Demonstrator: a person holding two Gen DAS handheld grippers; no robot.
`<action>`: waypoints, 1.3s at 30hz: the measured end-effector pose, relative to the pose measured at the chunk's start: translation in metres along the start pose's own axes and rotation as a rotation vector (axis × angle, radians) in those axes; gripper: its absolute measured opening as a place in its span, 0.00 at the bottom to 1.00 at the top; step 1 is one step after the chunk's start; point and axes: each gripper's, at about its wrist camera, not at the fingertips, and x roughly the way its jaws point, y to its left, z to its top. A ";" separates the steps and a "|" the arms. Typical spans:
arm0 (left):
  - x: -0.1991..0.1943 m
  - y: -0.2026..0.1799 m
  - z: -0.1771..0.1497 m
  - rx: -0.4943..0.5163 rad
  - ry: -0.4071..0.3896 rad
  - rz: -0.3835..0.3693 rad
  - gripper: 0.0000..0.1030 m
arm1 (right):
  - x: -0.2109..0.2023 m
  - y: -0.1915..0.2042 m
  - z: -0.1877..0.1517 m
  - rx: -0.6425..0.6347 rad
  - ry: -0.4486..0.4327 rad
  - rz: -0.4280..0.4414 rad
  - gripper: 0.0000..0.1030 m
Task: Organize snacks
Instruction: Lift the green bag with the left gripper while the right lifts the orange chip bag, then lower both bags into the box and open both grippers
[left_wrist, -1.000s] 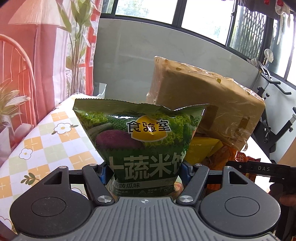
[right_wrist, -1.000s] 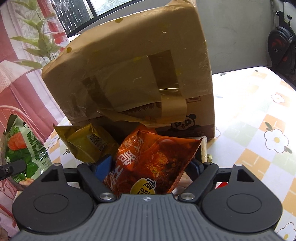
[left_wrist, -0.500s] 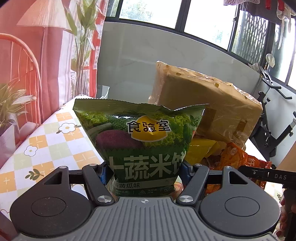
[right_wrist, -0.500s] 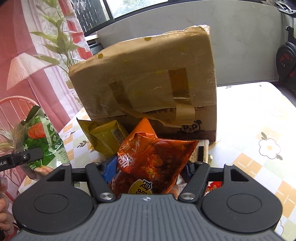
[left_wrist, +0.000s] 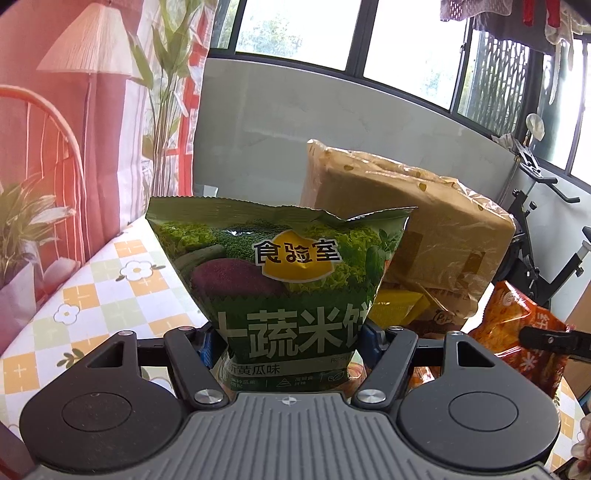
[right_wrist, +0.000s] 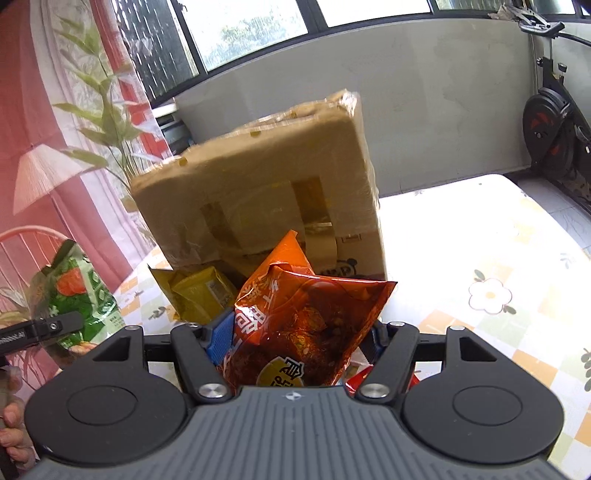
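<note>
A table (right_wrist: 491, 236) covered in a flower-print checked cloth bears a tape-wrapped cardboard box (right_wrist: 266, 192), with yellow snack packets (right_wrist: 201, 291) lying at its foot.

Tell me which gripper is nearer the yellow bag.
Right, by a narrow margin. The right gripper, shut on the orange bag, sits just beside the yellow bag; the left gripper, holding the green bag, sits farther back.

Taped cardboard box (right_wrist: 258, 206) stands upright at mid-desk, blocking the way ahead. Yellow packets (right_wrist: 201, 295) lie against its base. Open checked desk (right_wrist: 491, 258) surface lies to the box's right; exercise bike (right_wrist: 554, 125) stands beyond that edge.
</note>
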 end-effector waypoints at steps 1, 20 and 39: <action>-0.001 -0.001 0.003 0.010 -0.009 0.000 0.70 | -0.004 0.000 0.002 -0.001 -0.016 -0.002 0.66; -0.006 -0.038 0.132 0.144 -0.279 -0.126 0.70 | -0.019 0.025 0.137 -0.218 -0.322 0.021 0.66; 0.165 -0.103 0.194 0.194 -0.173 -0.114 0.71 | 0.126 0.027 0.184 -0.233 -0.280 -0.084 0.66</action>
